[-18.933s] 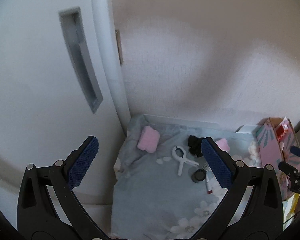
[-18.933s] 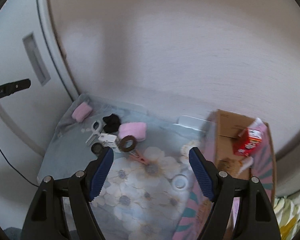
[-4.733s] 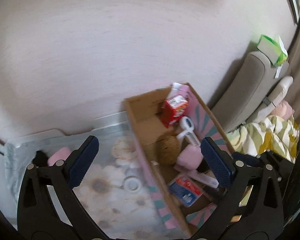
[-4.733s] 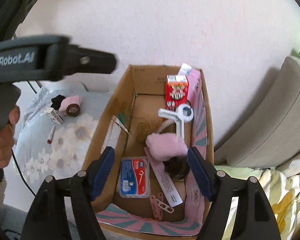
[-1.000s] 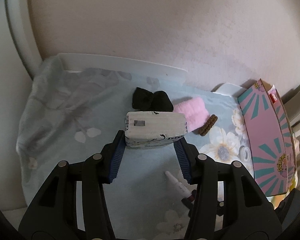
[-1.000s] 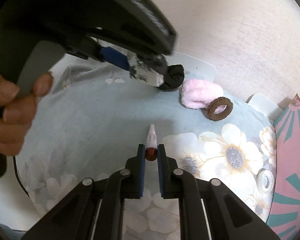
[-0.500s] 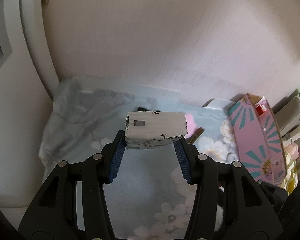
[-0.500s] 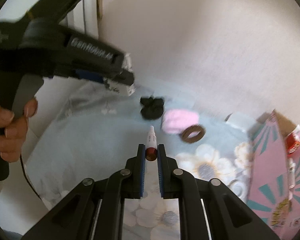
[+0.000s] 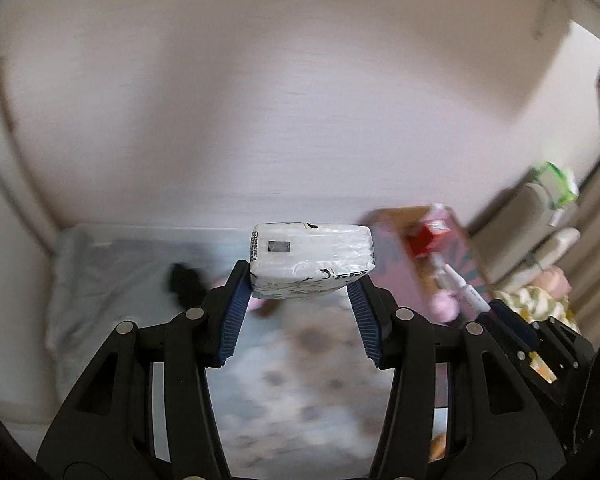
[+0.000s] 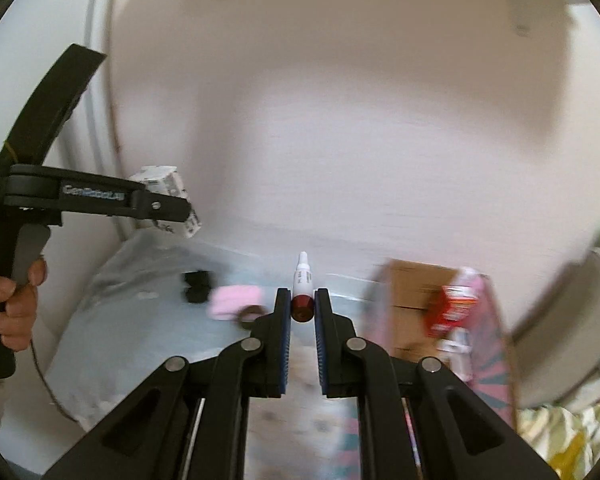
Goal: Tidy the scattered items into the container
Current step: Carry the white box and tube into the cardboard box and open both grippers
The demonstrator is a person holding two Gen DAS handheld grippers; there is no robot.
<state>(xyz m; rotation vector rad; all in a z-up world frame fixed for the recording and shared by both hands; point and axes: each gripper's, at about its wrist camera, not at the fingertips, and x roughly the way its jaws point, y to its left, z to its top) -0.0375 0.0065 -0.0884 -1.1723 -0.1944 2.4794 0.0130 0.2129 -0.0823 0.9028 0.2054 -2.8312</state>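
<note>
pale wall is filling the background above a flowered cloth (image 10: pixel 148 332). left gripper (image 9: pixel 300 296) is clamping a white tissue pack (image 9: pixel 311 258) between its blue pads, raised over the cloth. right gripper (image 10: pixel 302 312) is pinching a small tube (image 10: pixel 302 288), tip pointing forward. to the right, a cardboard box (image 10: pixel 414 292) is standing with a red carton (image 10: pixel 454 306) inside.

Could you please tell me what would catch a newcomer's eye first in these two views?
Both claws are loaded. The left claw grips a white tissue pack in mid-air above the flowered blue cloth. The right claw pinches a small white tube with a dark red cap, with the cardboard box lower right.
</note>
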